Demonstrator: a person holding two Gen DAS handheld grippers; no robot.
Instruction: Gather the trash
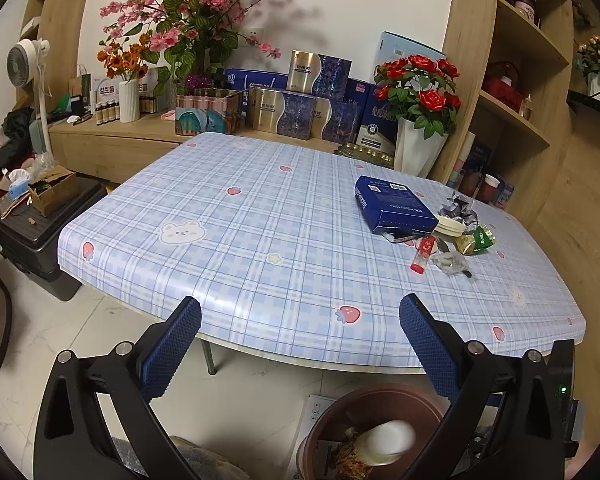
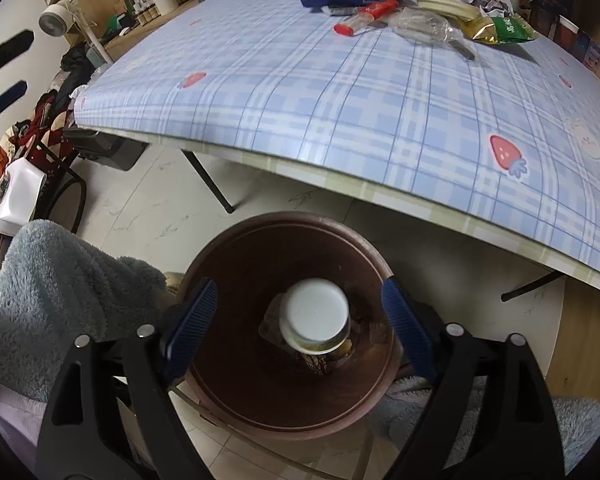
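Right tongs [image 2: 300, 320] gape over white-bottomed cup [image 2: 315, 315], its label hidden.

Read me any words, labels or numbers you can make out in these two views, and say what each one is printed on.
"益生菌": white box on the sideboard, behind the small bottles.
"免疫球蛋白", last characters partly hidden: blue box behind the red roses.
Gold and purple boxes: print too small to read.
Blue box on the table: labels too blurred.
Red tube and green packet: unreadable.
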